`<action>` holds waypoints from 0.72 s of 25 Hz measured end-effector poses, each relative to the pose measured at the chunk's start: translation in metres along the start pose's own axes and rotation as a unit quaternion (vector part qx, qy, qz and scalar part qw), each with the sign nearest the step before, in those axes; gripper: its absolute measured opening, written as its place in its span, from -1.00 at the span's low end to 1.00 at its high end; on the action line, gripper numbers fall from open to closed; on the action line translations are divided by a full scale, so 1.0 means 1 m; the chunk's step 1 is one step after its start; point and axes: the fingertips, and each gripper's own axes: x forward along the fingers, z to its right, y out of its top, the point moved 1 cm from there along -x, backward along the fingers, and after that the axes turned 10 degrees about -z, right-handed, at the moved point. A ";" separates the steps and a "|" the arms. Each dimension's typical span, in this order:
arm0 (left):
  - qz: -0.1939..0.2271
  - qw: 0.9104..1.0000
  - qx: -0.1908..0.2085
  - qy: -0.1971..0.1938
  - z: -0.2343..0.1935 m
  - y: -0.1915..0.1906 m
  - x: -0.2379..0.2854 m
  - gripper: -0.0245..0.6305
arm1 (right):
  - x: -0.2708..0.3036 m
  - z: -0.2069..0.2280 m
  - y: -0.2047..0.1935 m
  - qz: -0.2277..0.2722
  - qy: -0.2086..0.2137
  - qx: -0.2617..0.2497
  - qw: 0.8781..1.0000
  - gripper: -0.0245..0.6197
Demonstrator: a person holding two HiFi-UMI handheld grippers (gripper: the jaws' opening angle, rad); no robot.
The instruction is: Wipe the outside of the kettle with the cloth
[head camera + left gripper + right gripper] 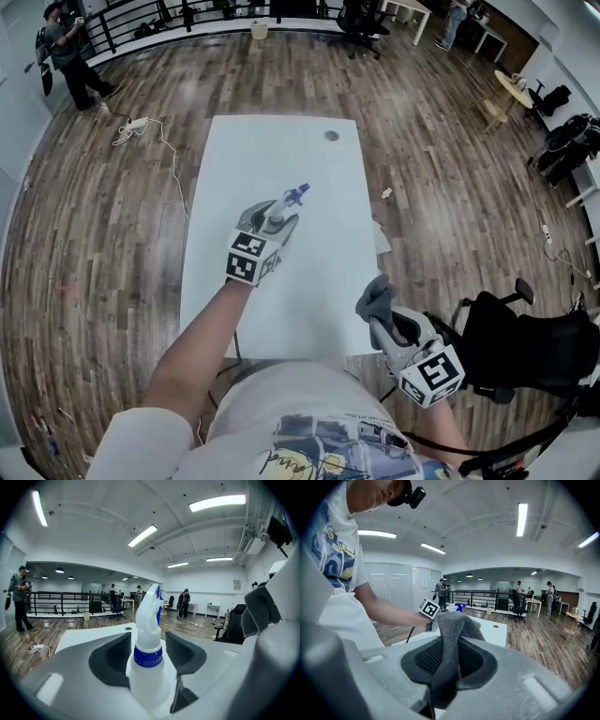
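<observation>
A white spray bottle with a blue collar and nozzle stands upright between the jaws of my left gripper, over the middle of the white table. In the left gripper view the bottle fills the gap of that gripper, and the pads sit against its body. My right gripper hovers off the table's near right corner, shut on a grey cloth. The cloth stands up in a fold from the right gripper. No kettle is in any view.
The table has a round grommet hole near its far end. A black office chair stands close on my right. A cable and plug strip lie on the wooden floor at the left. People stand far off by a railing.
</observation>
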 end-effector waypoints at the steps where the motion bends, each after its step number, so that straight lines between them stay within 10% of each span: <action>1: -0.004 1.000 0.002 -0.004 0.001 -0.004 0.001 -0.25 | 0.000 0.000 0.001 0.000 0.000 0.001 1.000 -0.69; 18: 0.002 0.999 -0.005 -0.034 -0.003 0.004 -0.006 -0.35 | 0.013 0.006 0.006 -0.005 0.006 -0.008 1.000 -0.69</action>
